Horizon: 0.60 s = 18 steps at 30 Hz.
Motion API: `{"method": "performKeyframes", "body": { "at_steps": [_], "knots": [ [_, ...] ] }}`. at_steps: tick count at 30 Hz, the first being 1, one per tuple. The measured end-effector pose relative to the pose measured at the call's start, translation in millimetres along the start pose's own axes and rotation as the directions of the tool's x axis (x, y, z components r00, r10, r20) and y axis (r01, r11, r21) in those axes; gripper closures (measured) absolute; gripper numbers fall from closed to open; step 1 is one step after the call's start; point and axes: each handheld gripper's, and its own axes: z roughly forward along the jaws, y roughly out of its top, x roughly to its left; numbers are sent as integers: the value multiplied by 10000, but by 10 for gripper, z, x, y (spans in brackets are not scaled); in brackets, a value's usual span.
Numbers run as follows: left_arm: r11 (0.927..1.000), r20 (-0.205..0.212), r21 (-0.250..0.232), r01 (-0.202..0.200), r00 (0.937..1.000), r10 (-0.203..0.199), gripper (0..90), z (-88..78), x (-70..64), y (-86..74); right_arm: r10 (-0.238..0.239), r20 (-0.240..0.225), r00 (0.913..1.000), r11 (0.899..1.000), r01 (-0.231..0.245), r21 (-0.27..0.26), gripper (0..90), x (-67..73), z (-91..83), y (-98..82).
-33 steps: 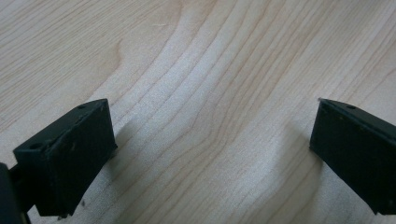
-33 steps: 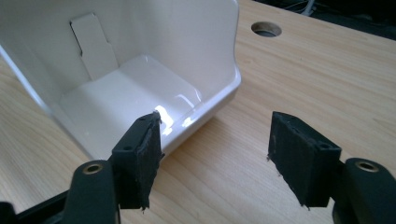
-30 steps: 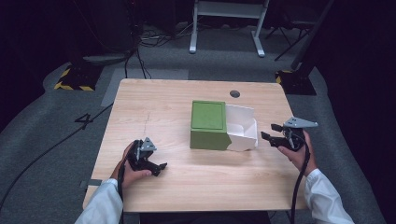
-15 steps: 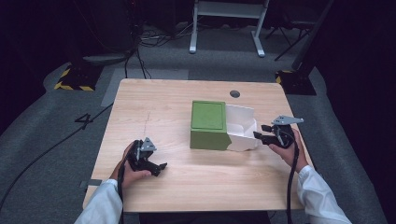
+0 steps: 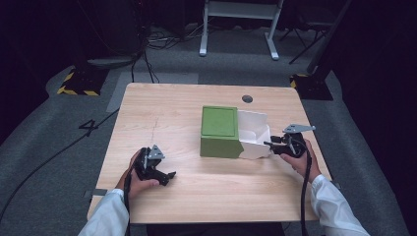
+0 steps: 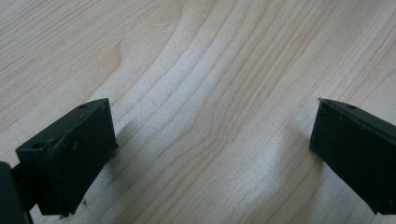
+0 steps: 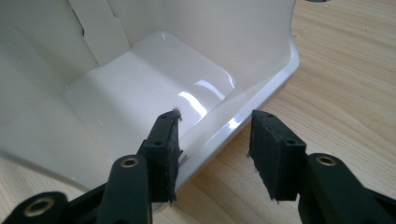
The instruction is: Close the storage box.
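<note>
A green box (image 5: 219, 129) stands at the middle of the wooden table (image 5: 167, 108), and a glossy white tray (image 5: 253, 132) sticks out of its right side. My right gripper (image 5: 269, 145) is at the tray's near right corner. In the right gripper view its jaws have just been closing around the white tray's (image 7: 140, 79) rim, one inside and one outside. The outer one still stands off the rim, so the right gripper (image 7: 215, 135) is open. My left gripper (image 5: 167, 178) rests on the table at the front left. The left gripper (image 6: 215, 154) is wide open over bare wood.
A round cable hole (image 5: 247, 99) lies behind the box near the table's far edge. A white stand (image 5: 238, 29) and cables (image 5: 147, 46) are on the floor beyond the table. A yellow-and-black striped base (image 5: 78, 83) sits at the far left.
My right gripper has moved left and down to the tray's corner, and its jaws have narrowed around the rim. The left gripper and the box have stayed put.
</note>
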Motion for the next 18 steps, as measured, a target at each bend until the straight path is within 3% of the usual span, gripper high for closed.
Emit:
{"method": "performKeyframes", "body": {
  "at_steps": [8, 18],
  "knots": [
    [10000, 2, -1, 2, 10000, -2, 5, 0, 0, 0, 254, 164, 9995, 9997, -254, 52, 534, -11, 35, -11],
    [10000, 2, 0, 0, 10000, 0, 4, 0, 0, 0, 383, 310, 9988, 9992, -380, -113, 604, -9, 49, 0]
  ]
}}
